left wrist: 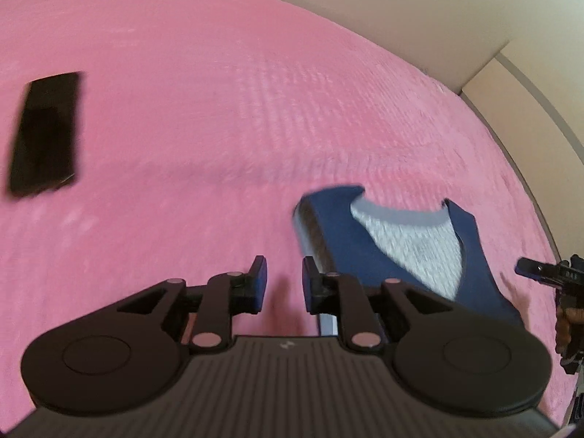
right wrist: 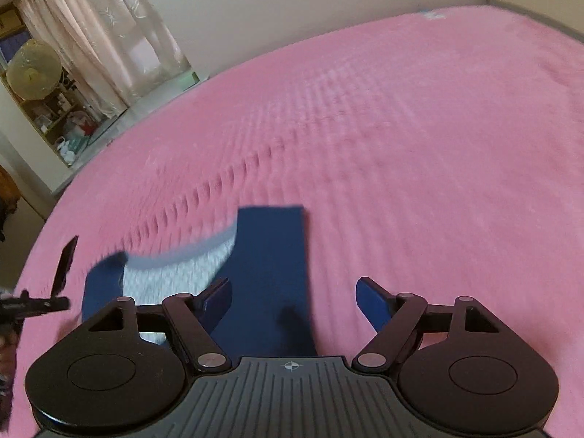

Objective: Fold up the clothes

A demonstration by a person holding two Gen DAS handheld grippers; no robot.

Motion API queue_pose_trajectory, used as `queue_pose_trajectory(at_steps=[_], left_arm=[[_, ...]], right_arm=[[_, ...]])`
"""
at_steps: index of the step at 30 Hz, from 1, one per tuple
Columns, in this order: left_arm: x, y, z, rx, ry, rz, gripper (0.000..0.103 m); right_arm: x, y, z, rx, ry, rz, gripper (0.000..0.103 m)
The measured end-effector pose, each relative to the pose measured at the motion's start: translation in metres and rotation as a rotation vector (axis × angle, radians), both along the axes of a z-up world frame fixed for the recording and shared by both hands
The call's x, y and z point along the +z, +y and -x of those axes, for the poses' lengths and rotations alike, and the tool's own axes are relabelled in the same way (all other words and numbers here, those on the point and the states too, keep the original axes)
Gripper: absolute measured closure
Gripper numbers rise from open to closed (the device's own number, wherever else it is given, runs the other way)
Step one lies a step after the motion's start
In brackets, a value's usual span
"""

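Note:
A navy and grey sleeveless top (left wrist: 401, 244) lies on the pink bed cover (left wrist: 219, 109). In the left wrist view my left gripper (left wrist: 284, 284) is open with a narrow gap and empty, just left of the top's left strap. In the right wrist view my right gripper (right wrist: 294, 299) is open wide and empty above the top's (right wrist: 270, 262) navy right strap. The other gripper's tip shows at each view's edge (left wrist: 536, 268) (right wrist: 36, 304).
A black phone (left wrist: 45, 133) lies on the cover at the far left. A cream wall (left wrist: 401, 11) borders the bed. In the right wrist view, curtains (right wrist: 109, 29), a fan (right wrist: 33, 69) and cluttered shelves stand beyond the bed's left edge.

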State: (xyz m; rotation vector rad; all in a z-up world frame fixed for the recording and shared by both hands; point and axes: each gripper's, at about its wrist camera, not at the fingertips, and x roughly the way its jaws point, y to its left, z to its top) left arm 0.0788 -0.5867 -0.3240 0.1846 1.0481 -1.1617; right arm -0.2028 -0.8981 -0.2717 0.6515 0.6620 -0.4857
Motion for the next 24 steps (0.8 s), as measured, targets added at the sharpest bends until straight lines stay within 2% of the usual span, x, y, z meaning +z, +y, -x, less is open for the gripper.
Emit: queue_pose_trajectory(at_steps=[2, 7, 11, 15, 16, 19, 24], left_arm=[[0.009, 0.032, 0.017, 0.001, -0.017, -0.019, 0.079], [0.016, 0.097, 0.073, -0.059, -0.05, -0.084, 0.075], [0.005, 0.109, 0.101, -0.128, -0.051, -0.116, 0.075], [-0.008, 0.098, 0.108, -0.21, -0.057, -0.08, 0.075], [-0.012, 0.095, 0.108, -0.233, -0.069, -0.074, 0.075], [-0.023, 0.092, 0.101, -0.258, -0.134, -0.076, 0.095], [-0.028, 0.112, 0.087, -0.234, -0.198, -0.032, 0.095]], right_arm=[[0.01, 0.022, 0.031, 0.01, 0.002, -0.012, 0.025], [0.021, 0.102, 0.084, 0.138, 0.039, -0.068, 0.025], [0.019, 0.192, 0.095, 0.332, 0.063, -0.136, 0.025], [0.017, 0.28, 0.096, 0.503, 0.069, -0.097, 0.025], [0.017, 0.302, 0.095, 0.537, 0.067, -0.081, 0.025], [0.011, 0.354, 0.091, 0.586, 0.049, -0.073, 0.025], [-0.012, 0.41, 0.083, 0.694, 0.05, 0.001, 0.025]])
